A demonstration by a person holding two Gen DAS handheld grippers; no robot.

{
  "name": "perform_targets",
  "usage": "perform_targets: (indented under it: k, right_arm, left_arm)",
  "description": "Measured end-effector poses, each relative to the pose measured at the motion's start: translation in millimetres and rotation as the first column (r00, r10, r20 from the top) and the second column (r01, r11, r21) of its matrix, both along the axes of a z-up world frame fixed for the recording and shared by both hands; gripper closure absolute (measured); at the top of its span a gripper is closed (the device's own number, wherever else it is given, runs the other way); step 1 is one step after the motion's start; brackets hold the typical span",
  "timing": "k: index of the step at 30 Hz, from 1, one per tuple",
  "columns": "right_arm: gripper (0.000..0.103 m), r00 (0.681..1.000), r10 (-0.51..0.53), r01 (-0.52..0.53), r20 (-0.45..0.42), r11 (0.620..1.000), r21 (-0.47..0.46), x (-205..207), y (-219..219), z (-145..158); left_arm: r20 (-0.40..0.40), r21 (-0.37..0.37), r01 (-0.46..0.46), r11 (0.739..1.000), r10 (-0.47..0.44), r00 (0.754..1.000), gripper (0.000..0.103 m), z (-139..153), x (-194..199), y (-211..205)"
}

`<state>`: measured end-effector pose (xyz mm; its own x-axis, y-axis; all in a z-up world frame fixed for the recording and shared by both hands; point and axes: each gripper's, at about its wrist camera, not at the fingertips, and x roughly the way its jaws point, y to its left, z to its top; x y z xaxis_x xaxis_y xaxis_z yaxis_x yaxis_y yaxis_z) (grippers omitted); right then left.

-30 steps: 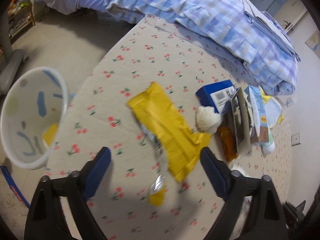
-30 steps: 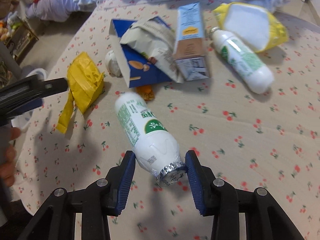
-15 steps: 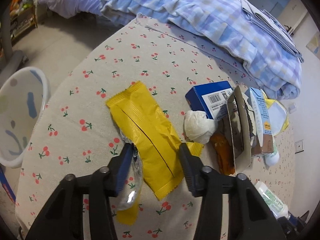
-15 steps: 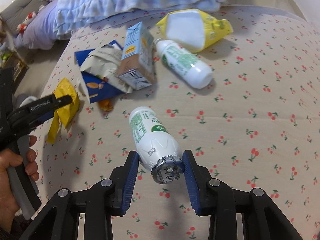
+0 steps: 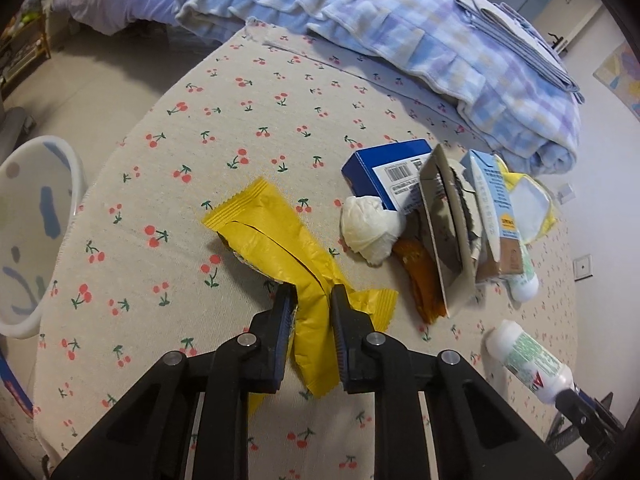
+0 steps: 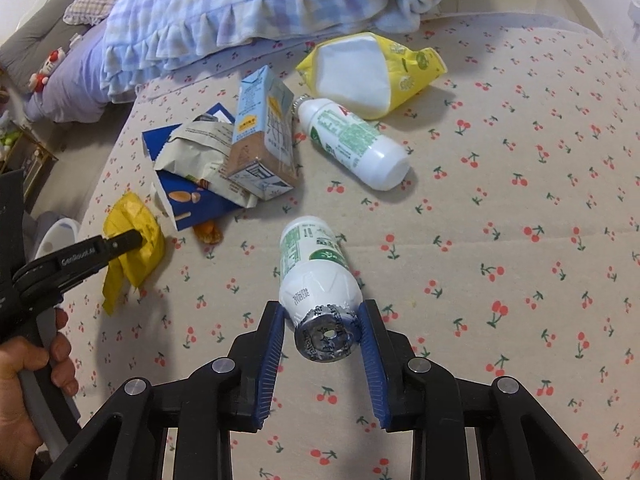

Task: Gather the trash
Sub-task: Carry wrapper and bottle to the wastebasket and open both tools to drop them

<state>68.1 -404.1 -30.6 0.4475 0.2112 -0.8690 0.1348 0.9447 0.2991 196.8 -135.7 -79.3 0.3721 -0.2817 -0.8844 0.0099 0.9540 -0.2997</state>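
Observation:
My left gripper (image 5: 311,300) is shut on a crumpled yellow wrapper (image 5: 276,248) lying on the cherry-print mattress (image 5: 240,128); it also shows in the right wrist view (image 6: 134,236). My right gripper (image 6: 322,320) is shut on the foil-capped neck of a white bottle with a green label (image 6: 314,264), held just above the mattress. The same bottle shows in the left wrist view (image 5: 532,364). A white trash bin with blue marks (image 5: 32,232) stands on the floor at the left.
A pile lies ahead: blue box (image 6: 192,196), torn paper bag (image 6: 200,148), light-blue carton (image 6: 260,136), second white bottle (image 6: 356,144), yellow pouch (image 6: 368,68), tissue wad (image 5: 370,228), orange wrapper (image 5: 420,280). A plaid blanket (image 5: 400,20) lies behind.
My left gripper has come down and closed on the yellow wrapper. My right gripper keeps hold of the bottle and has drawn back from the pile.

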Motion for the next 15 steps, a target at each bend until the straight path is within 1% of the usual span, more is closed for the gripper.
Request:
perform_targets:
  k: [10, 11, 15]
  right_arm:
    - [0.073, 0.998, 0.014, -0.016, 0.059, 1.0, 0.023, 1, 18, 21]
    - [0.075, 0.998, 0.018, -0.019, 0.063, 1.0, 0.024, 1, 20, 22]
    - [0.075, 0.996, 0.037, -0.04, 0.076, 0.999, 0.027, 3, 33, 27]
  left_arm:
    - [0.039, -0.038, 0.014, 0.999, -0.013, 0.999, 0.083, 29, -14, 25]
    - [0.042, -0.039, 0.013, 0.999, -0.012, 0.999, 0.083, 31, -15, 28]
    - [0.056, -0.032, 0.008, 0.999, -0.006, 0.998, 0.083, 39, -20, 43]
